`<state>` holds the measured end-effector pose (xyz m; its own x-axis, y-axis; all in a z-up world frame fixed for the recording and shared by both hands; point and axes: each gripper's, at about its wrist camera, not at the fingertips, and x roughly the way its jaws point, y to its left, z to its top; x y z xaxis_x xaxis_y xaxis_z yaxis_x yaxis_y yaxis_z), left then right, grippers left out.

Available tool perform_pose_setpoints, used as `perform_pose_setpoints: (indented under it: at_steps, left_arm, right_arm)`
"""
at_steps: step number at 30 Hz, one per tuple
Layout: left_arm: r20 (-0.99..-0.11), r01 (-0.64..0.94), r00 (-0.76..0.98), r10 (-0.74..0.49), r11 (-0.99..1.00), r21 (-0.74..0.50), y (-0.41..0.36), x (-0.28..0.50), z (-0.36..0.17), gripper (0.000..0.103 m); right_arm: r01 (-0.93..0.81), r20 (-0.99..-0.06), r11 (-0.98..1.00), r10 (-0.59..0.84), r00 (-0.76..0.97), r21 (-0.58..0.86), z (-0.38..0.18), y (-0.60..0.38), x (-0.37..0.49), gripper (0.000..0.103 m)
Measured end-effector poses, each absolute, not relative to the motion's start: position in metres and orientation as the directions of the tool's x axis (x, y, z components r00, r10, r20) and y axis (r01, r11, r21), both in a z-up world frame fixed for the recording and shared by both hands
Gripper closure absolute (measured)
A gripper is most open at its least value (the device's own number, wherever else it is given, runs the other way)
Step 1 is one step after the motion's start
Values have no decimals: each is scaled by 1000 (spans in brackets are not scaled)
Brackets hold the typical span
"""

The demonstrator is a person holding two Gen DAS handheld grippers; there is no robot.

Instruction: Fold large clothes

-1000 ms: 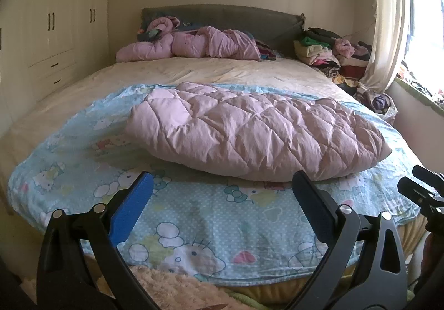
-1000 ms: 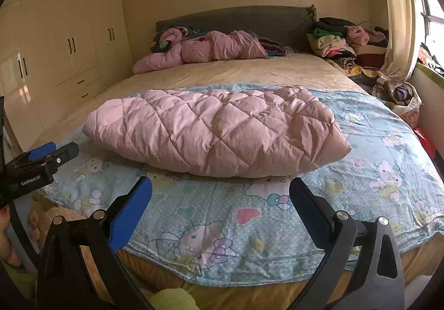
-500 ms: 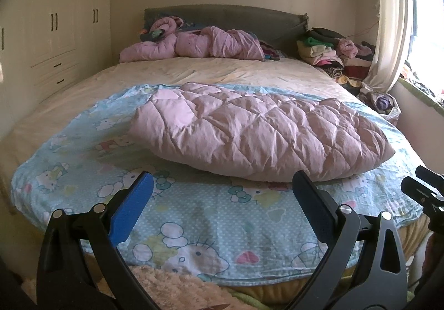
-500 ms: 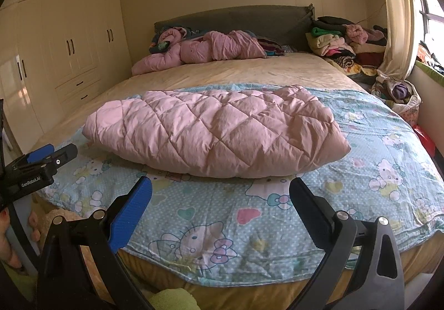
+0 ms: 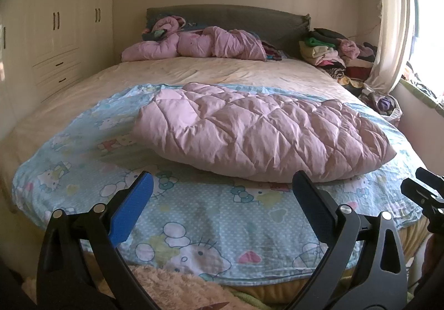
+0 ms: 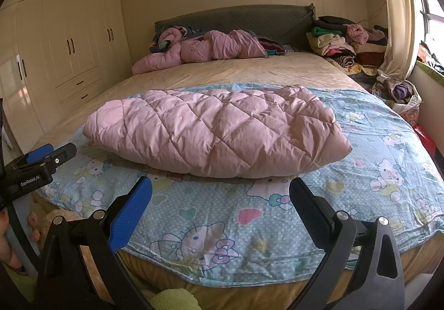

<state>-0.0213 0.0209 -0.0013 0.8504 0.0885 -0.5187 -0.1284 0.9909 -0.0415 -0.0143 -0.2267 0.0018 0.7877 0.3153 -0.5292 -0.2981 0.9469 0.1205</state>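
Near first: left gripper (image 5: 222, 190) at 6 o'clock of its own view, fingers spread wide, nothing between them, hovering off the foot of the bed, above the sheet edge. Right gripper (image 6: 220, 193) same story, wide open, empty, apart from all cloth. In the right view the left gripper shows again at 9 o'clock; in the left view the right one peeks in at 3 o'clock. Below both, a blue cartoon sheet (image 5: 194, 213) covers the near half of the bed (image 6: 249, 71). On it, centre frame toward 12 o'clock, lies the pink quilted jacket (image 5: 263, 135), also (image 6: 216, 132), as one compact puffy slab, no sleeves or hood sticking out that I can see, edges roughly tucked under. Judgement: this piece looks folded or nearly so; maybe one more halving or a pat-down left, can't tell if more is intended. Neither gripper touches it. Farther back, at 12 o'clock by the headboard (image 6: 236, 18), a second pink padded garment (image 6: 211, 49) sits crumpled, unfolded, likely the next one. At 2 o'clock a stack of clothes (image 6: 338, 43) beside the bed, partly folded, partly messy. Wardrobe (image 6: 69, 46) at 10 o'clock, curtain (image 5: 391, 18) at 2 o'clock. So: one item about done, at least one left.
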Motion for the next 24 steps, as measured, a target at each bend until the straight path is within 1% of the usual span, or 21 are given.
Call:
perform_pose_setpoints:
  at_steps: [24]
  left_arm:
    - [-518, -138, 849, 99, 990, -36, 22, -22, 0, 9]
  right_arm:
    - [-300, -530, 946, 318, 786, 122, 2, -225, -15, 4]
